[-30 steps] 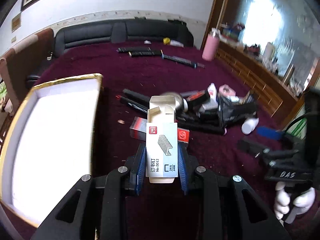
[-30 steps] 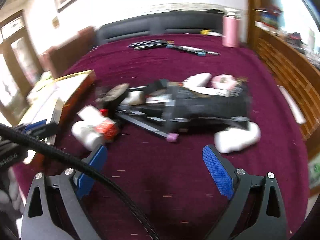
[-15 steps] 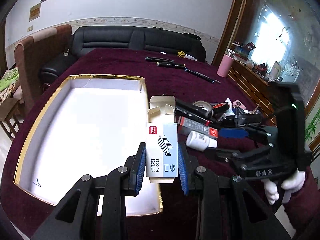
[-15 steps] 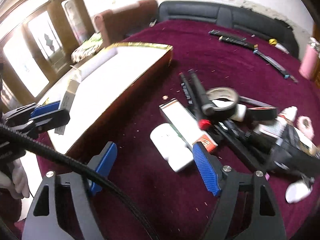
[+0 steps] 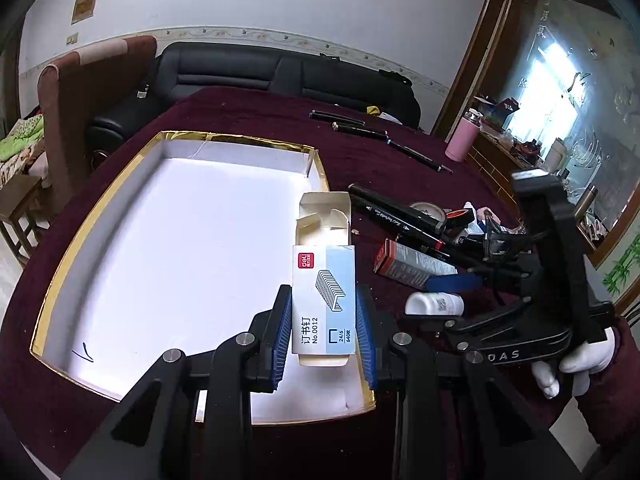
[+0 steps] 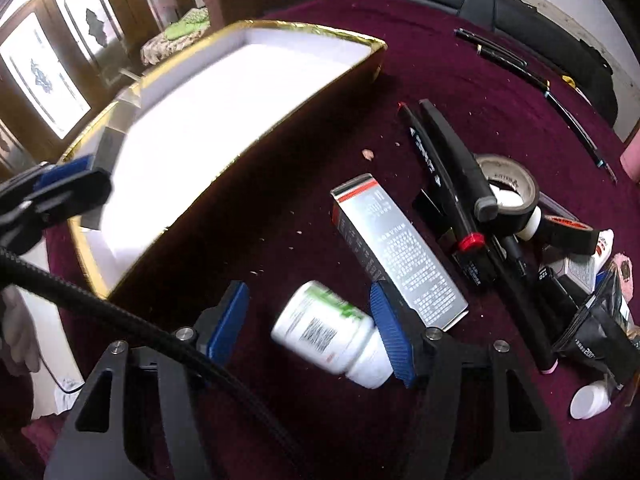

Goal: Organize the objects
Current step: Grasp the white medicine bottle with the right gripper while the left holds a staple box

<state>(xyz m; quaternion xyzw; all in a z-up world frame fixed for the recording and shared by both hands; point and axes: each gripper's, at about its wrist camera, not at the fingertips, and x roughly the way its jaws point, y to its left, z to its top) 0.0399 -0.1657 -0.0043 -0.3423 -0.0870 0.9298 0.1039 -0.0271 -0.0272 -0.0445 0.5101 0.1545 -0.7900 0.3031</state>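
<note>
Jaws first: left gripper (image 5: 323, 330) is clamped on the staple box (image 5: 323, 300), flap end open and pointing away, long axis running along the fingers. It hangs over the near right corner of the gold-rimmed tray (image 5: 100, 196), so imo it just needs lowering w/ the box flat. Box is white/pale blue cardboard w/ a red logo, light and easy to crush. Right gripper (image 6: 310, 330) is spread wide around the white pill bottle (image 6: 332, 336), which lies on its side on the maroon cloth, cap toward the right pad, probably touching it, left pad well clear. Bottle's blurry, green label, prob rolls.
</note>
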